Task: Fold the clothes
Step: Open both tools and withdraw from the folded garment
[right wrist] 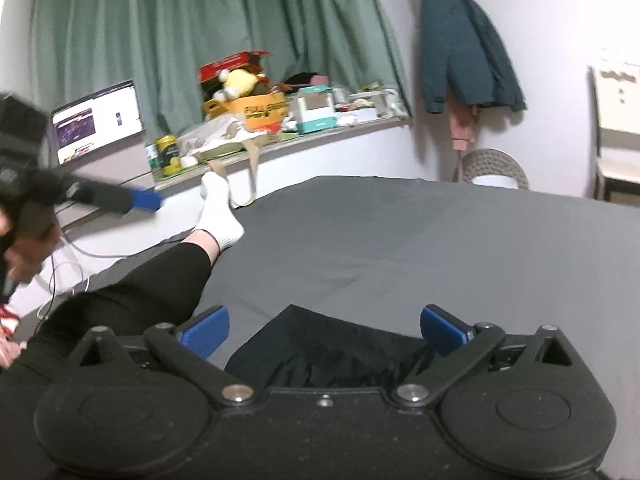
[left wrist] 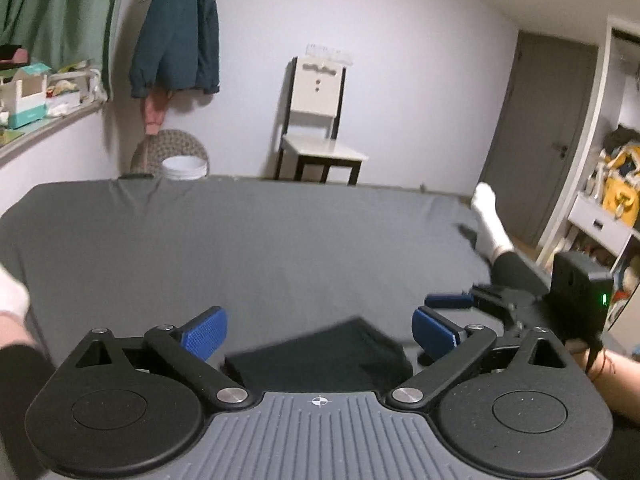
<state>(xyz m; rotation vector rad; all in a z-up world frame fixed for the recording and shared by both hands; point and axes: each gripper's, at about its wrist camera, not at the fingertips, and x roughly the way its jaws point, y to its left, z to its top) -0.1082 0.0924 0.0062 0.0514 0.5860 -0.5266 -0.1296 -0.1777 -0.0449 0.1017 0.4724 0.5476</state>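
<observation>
Blue-padded jaws of the left gripper (left wrist: 320, 332) and the right gripper (right wrist: 324, 330) stand spread wide, grasping nothing, above a folded black garment (left wrist: 320, 356) lying on the grey bed (left wrist: 240, 240) at its near edge. A person's legs in white socks (right wrist: 218, 216) stretch along the bed's side edges.

teal jacket (right wrist: 464, 40), chair (left wrist: 316, 120), laptop (right wrist: 98, 120)

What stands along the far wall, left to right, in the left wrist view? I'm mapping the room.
Green curtain → hanging teal jacket → woven basket with white bucket → white-and-black wooden chair → grey door → white shelf unit.
</observation>
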